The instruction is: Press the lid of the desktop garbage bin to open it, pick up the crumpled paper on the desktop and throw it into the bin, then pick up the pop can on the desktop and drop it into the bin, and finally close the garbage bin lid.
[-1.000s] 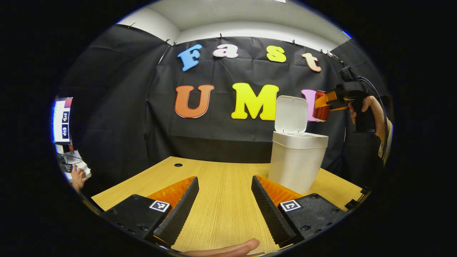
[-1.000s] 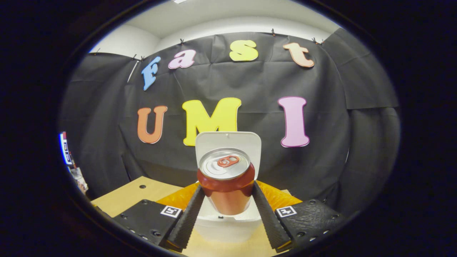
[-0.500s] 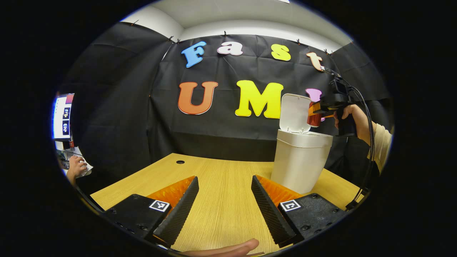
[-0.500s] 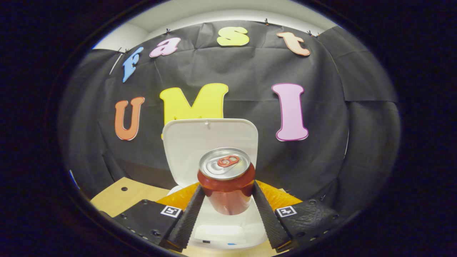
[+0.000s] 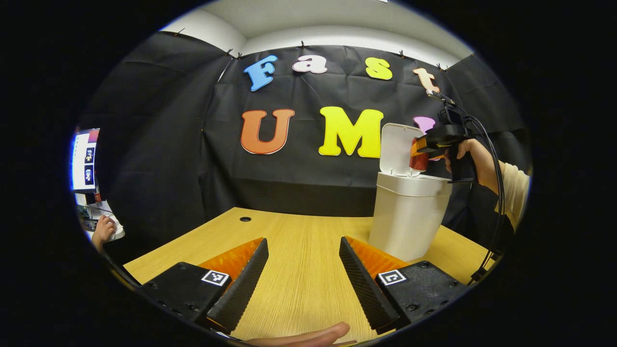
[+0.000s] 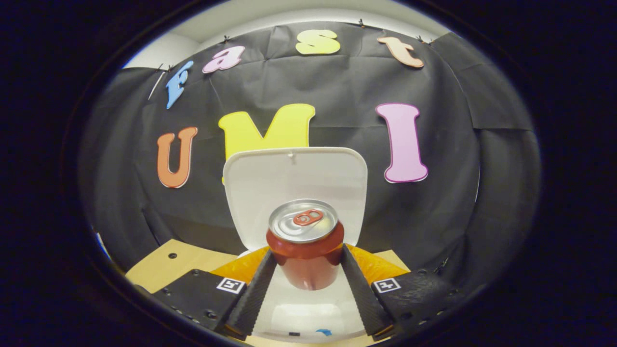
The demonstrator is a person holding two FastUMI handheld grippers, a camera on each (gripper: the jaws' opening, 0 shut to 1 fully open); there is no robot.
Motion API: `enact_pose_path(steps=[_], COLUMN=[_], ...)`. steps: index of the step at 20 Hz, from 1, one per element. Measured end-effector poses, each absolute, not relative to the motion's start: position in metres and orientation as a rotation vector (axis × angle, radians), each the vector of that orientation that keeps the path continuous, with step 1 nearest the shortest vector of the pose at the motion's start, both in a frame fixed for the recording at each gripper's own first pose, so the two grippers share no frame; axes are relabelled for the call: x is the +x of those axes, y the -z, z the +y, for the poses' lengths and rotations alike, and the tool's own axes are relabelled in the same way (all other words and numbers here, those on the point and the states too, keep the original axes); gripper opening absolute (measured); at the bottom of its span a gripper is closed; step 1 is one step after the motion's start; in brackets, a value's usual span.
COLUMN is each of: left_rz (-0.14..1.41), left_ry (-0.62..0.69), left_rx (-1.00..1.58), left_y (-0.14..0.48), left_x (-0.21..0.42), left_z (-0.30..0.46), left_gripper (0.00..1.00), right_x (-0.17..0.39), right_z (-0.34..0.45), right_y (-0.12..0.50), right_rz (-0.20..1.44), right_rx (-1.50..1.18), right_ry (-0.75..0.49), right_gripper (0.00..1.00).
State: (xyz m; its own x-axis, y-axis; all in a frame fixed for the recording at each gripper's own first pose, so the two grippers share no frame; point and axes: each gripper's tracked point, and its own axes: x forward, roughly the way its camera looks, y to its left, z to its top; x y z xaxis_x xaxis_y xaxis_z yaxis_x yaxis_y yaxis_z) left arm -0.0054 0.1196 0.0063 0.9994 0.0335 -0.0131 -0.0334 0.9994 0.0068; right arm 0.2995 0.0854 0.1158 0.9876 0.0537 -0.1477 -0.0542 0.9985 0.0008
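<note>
— What has changed since the earlier frames?

— The right tool (image 6: pixel 307 270) has come forward over the bin (image 5: pixel 407 217). In the right gripper view the lid (image 6: pixel 294 188) now looms larger behind the pop can (image 6: pixel 306 241), and the bin's open mouth lies directly below the can. In the left gripper view the right tool (image 5: pixel 418 153), held by a hand (image 5: pixel 475 159), sits closer to the lid (image 5: pixel 396 147) than before, with the can (image 5: pixel 417 160) just above the bin's rim.

— State of the tools?

— The right tool's two fingers are clamped on the can's sides; the can is upright, pull tab on top. The left tool (image 5: pixel 302 274) stands with its fingers apart, nothing between them, low over the counter (image 5: pixel 299 241).

— The bin?

— White, upright at the far right of the counter, lid raised nearly vertical. Something pale lies inside it; I cannot tell what.

— Surface and room?

— Light wood-grain counter with a round cable hole (image 5: pixel 245 219) near its back edge. Black cloth wall behind, white wall above. At far left, a lit screen (image 5: pixel 84 159) and another hand (image 5: pixel 102 230). A fingertip (image 5: pixel 308 335) shows at the bottom edge.
</note>
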Motion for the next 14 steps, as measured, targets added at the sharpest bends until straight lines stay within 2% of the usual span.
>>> enact_pose_path(steps=[11, 12, 14], left_rz=[-0.002, -0.006, -0.016], left_ry=[-0.015, -0.01, -0.014], left_rx=[0.019, 0.015, 0.026], left_y=[-0.013, -0.015, -0.018], left_x=[-0.013, -0.015, -0.017], left_z=[0.112, 0.11, 0.111], left_gripper=[0.96, 0.96, 0.96], right_x=[0.286, 0.285, 0.282], right_z=[0.088, 0.088, 0.092], right_y=[-0.149, -0.155, -0.167], right_rz=[0.098, 0.088, 0.064], right_rx=[0.021, 0.025, 0.029], right_ry=[-0.079, -0.074, -0.079], right_gripper=[0.83, 0.8, 0.82])
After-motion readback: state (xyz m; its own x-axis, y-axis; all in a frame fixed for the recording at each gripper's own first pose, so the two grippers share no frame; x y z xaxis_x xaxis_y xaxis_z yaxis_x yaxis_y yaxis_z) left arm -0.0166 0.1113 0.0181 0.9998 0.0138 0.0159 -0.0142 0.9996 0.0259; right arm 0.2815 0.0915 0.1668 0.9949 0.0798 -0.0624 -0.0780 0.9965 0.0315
